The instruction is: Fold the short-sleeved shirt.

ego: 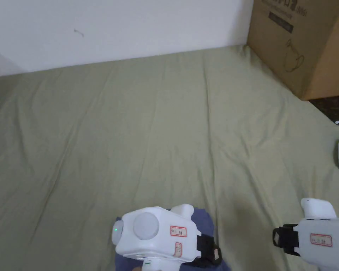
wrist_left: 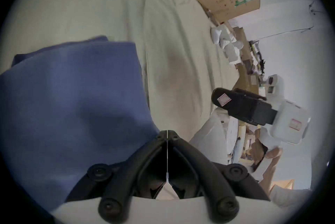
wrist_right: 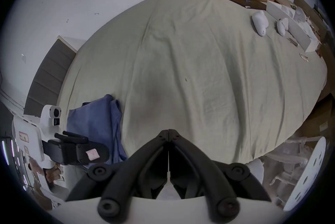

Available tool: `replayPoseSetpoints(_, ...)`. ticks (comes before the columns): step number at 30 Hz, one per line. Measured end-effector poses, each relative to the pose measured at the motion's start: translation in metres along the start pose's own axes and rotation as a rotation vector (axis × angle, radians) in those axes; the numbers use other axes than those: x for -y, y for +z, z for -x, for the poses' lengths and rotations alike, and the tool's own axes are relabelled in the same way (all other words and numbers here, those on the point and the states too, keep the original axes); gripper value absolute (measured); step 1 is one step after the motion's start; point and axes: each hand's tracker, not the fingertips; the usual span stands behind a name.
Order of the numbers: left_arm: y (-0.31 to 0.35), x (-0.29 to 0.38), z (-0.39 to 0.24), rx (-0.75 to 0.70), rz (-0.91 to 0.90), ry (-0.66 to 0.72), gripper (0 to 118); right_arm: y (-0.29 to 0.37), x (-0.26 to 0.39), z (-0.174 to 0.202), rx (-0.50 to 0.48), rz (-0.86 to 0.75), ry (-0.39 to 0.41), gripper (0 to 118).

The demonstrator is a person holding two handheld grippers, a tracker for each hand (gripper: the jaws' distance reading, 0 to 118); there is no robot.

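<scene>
Blue shirt (wrist_right: 94,124) bunched on green sheet (ego: 165,123), left gripper (wrist_left: 167,134) fingers closed beside it, right gripper (wrist_right: 169,132) fingers closed, empty

A bed (ego: 130,134) with a pale green sheet (wrist_right: 181,64) is carrying everything. The sheet is lying with long soft wrinkles across it. A blue shirt (wrist_right: 94,124) is lying bunched at the near edge of the bed. A cardboard box (ego: 299,42) is standing at the far right corner. Two white devices (wrist_right: 260,23) are resting near the right edge, just beside each other, well apart from the shirt.
</scene>
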Motion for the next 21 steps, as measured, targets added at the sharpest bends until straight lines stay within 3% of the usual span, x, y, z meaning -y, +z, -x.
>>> replayPoseSetpoints(3,0.054,0.003,0.023,0.058,-0.150,0.056,0,0.008,-0.005,0.015,-0.054,-0.024,0.016,0)
replayPoseSetpoints(6,0.111,0.012,0.059,0.014,-0.287,0.133,0,0.014,-0.012,0.040,-0.127,-0.049,0.056,0)
replayPoseSetpoints(11,0.172,0.046,0.126,-0.028,-0.390,0.281,0,0.002,-0.017,0.097,-0.202,-0.024,0.211,0)
replayPoseSetpoints(15,0.180,0.074,0.152,-0.005,-0.424,0.340,0,-0.034,-0.008,0.136,-0.231,0.059,0.336,0)
replayPoseSetpoints(19,0.169,0.091,0.169,0.040,-0.420,0.393,0,-0.076,0.006,0.157,-0.255,0.130,0.384,0)
replayPoseSetpoints(21,0.161,0.092,0.174,0.057,-0.412,0.401,0,-0.101,0.013,0.160,-0.151,0.191,0.412,0)
